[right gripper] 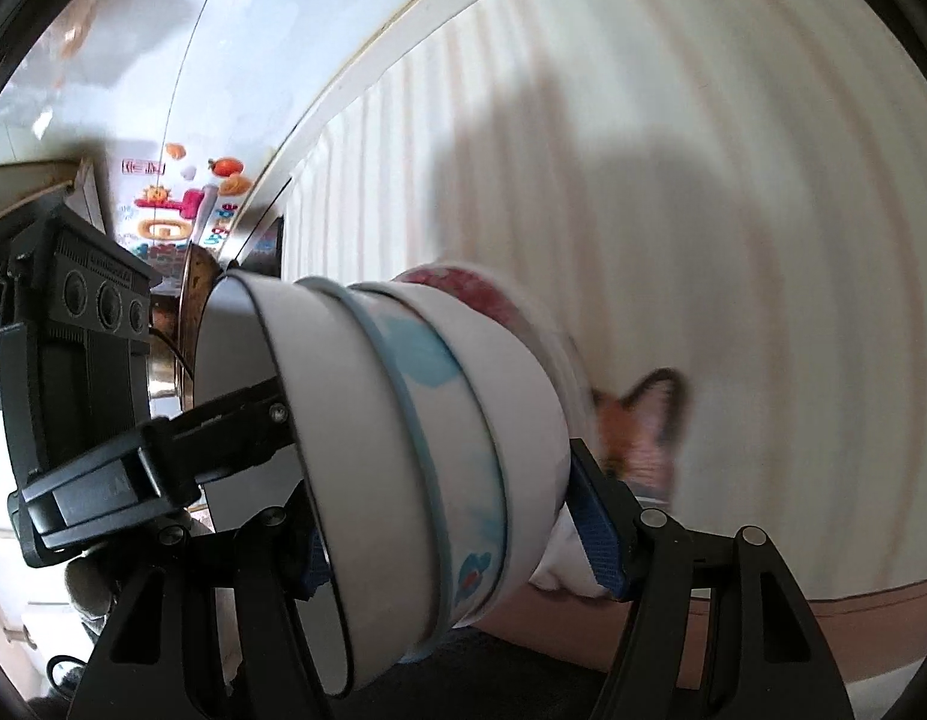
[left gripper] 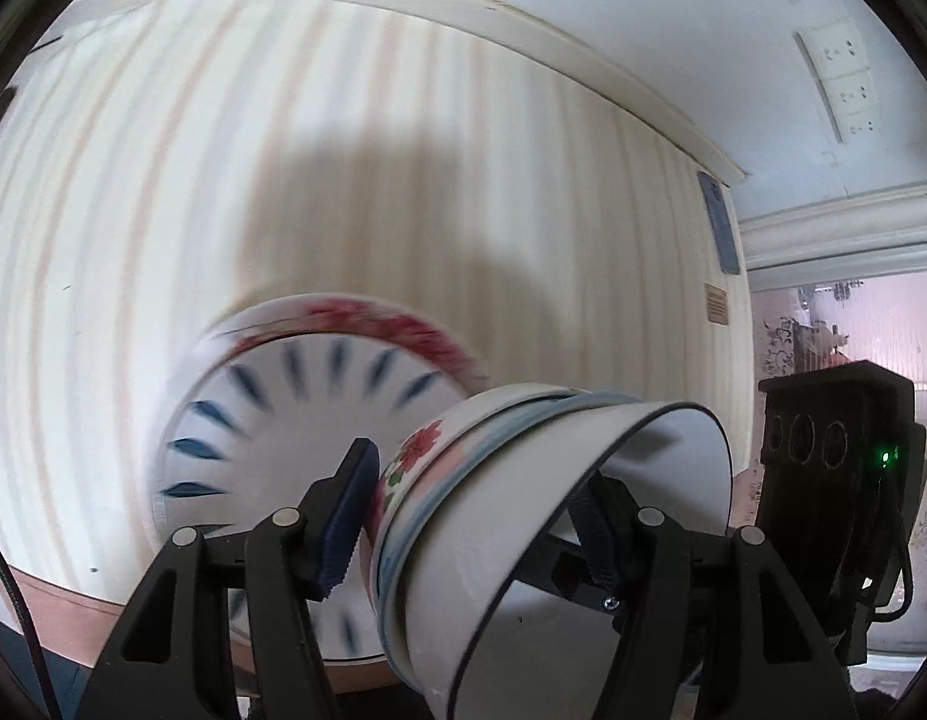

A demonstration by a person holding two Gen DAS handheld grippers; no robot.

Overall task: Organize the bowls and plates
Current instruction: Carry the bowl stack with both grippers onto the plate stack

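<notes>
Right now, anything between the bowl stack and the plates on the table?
Nothing visible. Both hand-held grippers clamp the bowl stack, tilted above the plates; only open air between them, though the picture is blurred.

Left tool (left gripper: 472, 516) tilted steeply down, jaws half-spread, pads clamping the bowl stack (left gripper: 523, 516) across its walls. Right tool (right gripper: 457, 531) grips the same stack (right gripper: 403, 450) from the opposite side, likewise part-open, angled down.

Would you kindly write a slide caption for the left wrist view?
Left gripper clamps a tilted stack of nested bowls above blurred stacked plates on the striped table.
</notes>
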